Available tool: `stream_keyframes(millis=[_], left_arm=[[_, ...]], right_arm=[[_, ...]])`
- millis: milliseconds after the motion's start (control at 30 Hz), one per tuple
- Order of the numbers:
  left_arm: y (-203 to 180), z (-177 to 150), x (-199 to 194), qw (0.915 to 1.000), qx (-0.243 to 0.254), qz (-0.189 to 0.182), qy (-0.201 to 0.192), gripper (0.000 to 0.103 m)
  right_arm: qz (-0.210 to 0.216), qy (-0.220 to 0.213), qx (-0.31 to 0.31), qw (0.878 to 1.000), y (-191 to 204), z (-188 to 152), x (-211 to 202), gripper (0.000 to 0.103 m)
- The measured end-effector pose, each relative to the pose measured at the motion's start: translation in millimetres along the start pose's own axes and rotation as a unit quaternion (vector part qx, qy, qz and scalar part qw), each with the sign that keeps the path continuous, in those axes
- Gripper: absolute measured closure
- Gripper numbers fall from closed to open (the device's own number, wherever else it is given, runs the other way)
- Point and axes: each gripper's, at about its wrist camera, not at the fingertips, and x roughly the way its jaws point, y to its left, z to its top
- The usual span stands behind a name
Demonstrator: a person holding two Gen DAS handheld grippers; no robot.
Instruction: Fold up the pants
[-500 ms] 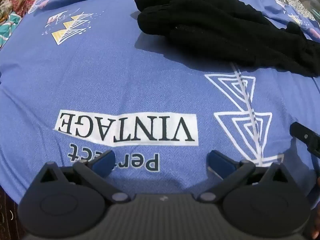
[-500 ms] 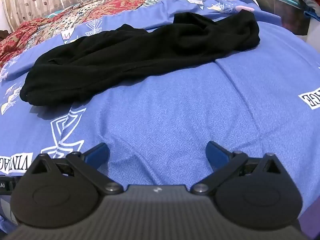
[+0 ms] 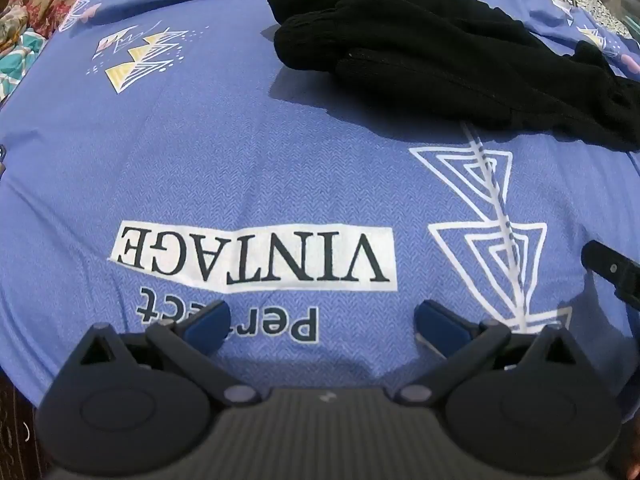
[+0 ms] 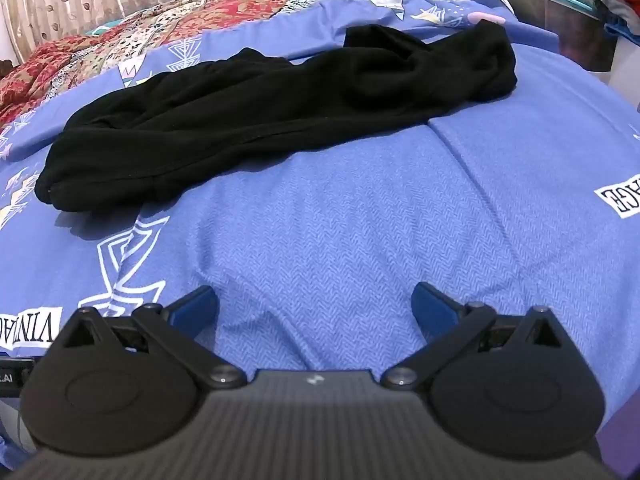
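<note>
The pants [image 4: 276, 116] lie on the bed ahead of me, a black, soft, matte heap, loosely bunched lengthwise with rumpled folds rather than spread flat. Seen over my right hand-held gripper [image 4: 314, 308], their long axis runs across the bed from lower left to upper right: the narrow, rounded end sits nearest at the left, and the bulkier, crumpled end lies farther off at the right. From my left hand-held gripper [image 3: 316, 324] the same pants [image 3: 440, 60] stretch from the top middle down toward the right edge, well ahead of the fingers.

They rest on a blue bedsheet [image 4: 340, 240] printed with white triangle patterns and a white "VINTAGE" label [image 3: 256, 258], which lies just in front of my left fingers. A red patterned quilt [image 4: 132, 36] lies beyond the pants at the far left.

Both of my hand-held grippers hang over bare sheet with their blue-padded fingers spread wide apart, nothing between them, and neither touches the pants. A dark part of my right hand-held gripper shows at the right edge of the left view.
</note>
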Motion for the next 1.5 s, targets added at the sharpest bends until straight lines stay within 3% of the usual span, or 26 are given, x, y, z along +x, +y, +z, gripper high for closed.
stream_keyframes(millis=[933,1067,1200,1267,1333,1433,1467,1500], left_arm=[[-2.6,-2.4,6.2,0.9999,-0.015,0.004,0.007,0.000],[13.9,7.0,-13.0,0.9986,-0.030,-0.020,-0.038,0.000],[46.0,35.5,-37.4,0.9915,-0.077,-0.047,-0.094,0.000],[63.2,58.3,-35.2,0.9865,-0.119,-0.073,-0.086,0.000],[79.6,79.9,-26.6,0.9755,-0.170,-0.119,-0.073,0.000],[82.0,107.6,3.4,0.9648,-0.197,-0.169,-0.041,0.002],[79.3,113.6,15.8,0.9616,-0.200,-0.186,-0.026,0.013],[77.5,118.1,28.8,0.9578,-0.206,-0.200,-0.009,0.038]], right_arm=[[0.020,0.002,0.028,0.999,-6.7,0.8,-1.2,0.000],[0.027,-0.009,0.024,0.999,-6.3,-0.8,-7.8,0.000],[0.027,-0.037,0.011,0.999,-6.1,-1.0,-15.4,0.000],[0.028,-0.050,0.009,0.998,-7.5,2.2,-17.1,0.008],[0.034,-0.058,0.010,0.998,-11.7,8.7,-17.7,0.017],[0.040,-0.066,0.022,0.997,-22.2,19.4,-18.7,0.027],[0.037,-0.071,0.027,0.996,-26.8,22.8,-19.5,0.028],[0.033,-0.078,0.030,0.996,-32.0,26.7,-20.3,0.028]])
